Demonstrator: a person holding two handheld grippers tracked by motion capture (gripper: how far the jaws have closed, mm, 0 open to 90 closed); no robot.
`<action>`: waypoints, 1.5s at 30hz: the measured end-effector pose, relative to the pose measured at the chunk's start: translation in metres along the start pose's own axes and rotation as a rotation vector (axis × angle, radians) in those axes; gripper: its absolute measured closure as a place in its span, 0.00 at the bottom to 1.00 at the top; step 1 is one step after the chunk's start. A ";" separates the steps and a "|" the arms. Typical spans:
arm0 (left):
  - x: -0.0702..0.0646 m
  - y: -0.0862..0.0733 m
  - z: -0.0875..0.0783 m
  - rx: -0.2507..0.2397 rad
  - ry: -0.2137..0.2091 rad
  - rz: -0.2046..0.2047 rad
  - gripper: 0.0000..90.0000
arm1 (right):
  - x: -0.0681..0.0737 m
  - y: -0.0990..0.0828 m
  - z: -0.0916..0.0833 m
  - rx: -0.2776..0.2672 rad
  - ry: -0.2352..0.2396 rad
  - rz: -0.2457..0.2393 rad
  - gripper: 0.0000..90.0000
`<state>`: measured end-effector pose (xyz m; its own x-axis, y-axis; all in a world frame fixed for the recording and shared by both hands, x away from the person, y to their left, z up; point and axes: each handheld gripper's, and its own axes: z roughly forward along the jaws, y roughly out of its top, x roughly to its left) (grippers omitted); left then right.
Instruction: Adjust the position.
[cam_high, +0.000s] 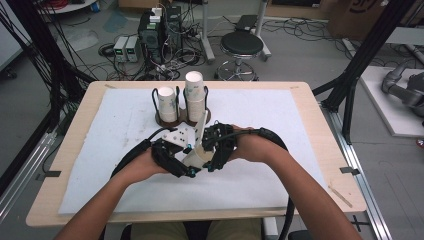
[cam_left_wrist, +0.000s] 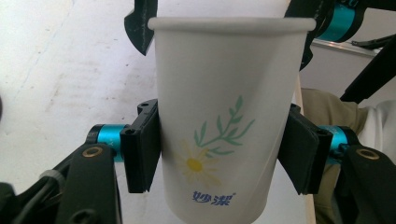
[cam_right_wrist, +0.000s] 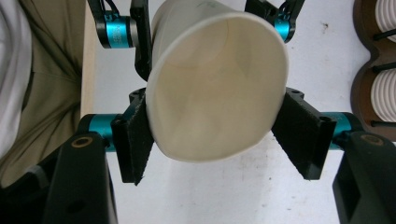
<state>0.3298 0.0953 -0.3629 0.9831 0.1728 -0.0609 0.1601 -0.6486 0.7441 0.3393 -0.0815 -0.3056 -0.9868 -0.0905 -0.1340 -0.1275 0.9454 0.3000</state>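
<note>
Cup: paper cup (cam_high: 199, 156) held above the table's middle, toward the near edge, between both grippers.
Left hand-held gripper (cam_left_wrist: 224, 158): pads pinch the cup's lower wall.
Right hand-held gripper (cam_right_wrist: 219, 135): pads squeeze the rim oval.
Left gripper view: daisy print and blue lettering.
Right gripper view: bare cup interior.
Surface: white mat (cam_high: 280, 130) on wooden table (cam_high: 75, 125); cup holder (cam_high: 181, 117) near the far edge.

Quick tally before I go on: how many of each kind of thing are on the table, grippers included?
paper cup, held off the stacks: 1
stacks of cups: 2, the left stack and the right stack
wooden holder: 1
white mat: 1
grippers: 2, the left gripper and the right gripper, both clamped on the paper cup
Total: 7
</note>
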 end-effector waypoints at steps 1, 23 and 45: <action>0.000 0.000 0.001 -0.004 0.000 -0.001 0.41 | 0.000 0.000 0.000 0.000 0.003 0.005 0.38; 0.008 -0.049 -0.018 -0.224 0.120 -0.108 0.40 | -0.008 -0.067 -0.016 -0.477 -0.083 0.323 0.24; 0.008 -0.120 -0.055 -0.593 0.313 -0.196 0.39 | 0.028 -0.176 0.026 -0.721 -0.374 0.650 0.24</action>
<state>0.3138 0.2154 -0.4156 0.8547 0.5088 -0.1033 0.1691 -0.0847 0.9819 0.3365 -0.2419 -0.3868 -0.8083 0.5887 0.0079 0.2671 0.3548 0.8960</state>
